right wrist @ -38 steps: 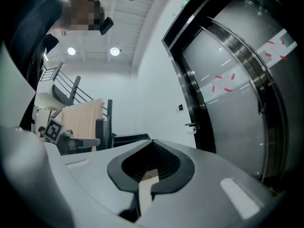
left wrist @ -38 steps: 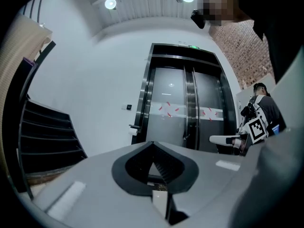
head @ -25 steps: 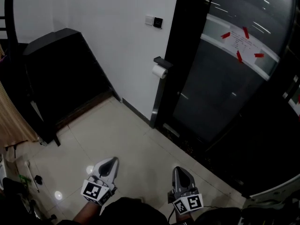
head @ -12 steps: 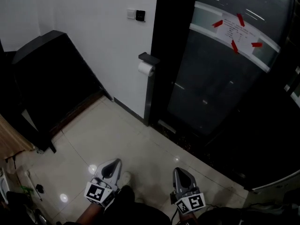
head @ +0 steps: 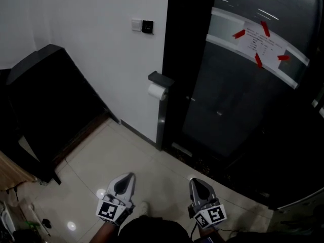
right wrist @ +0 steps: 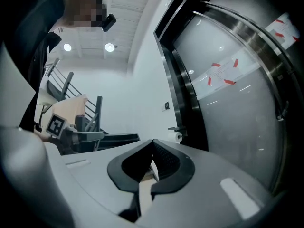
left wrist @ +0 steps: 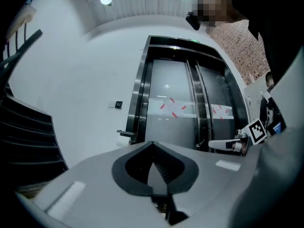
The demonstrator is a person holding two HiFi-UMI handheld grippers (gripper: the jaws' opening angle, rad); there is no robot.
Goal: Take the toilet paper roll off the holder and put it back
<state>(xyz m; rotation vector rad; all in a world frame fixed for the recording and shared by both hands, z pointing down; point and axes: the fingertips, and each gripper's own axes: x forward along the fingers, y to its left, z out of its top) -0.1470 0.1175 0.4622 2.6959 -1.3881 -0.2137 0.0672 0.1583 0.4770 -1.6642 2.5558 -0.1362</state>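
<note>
You're only approaching: your grey left gripper (head: pixel 126 178) and right gripper (head: pixel 197 183), both closed and empty, hang well apart from the white toilet paper roll (head: pixel 157 91). Walk closer and open one.

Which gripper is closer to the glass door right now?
Right. The right gripper is just short of the glass door; the left gripper is farther left over the tiles.

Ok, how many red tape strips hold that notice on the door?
4 red tape strips, one at each corner of the notice: left, top, right, bottom.
</note>
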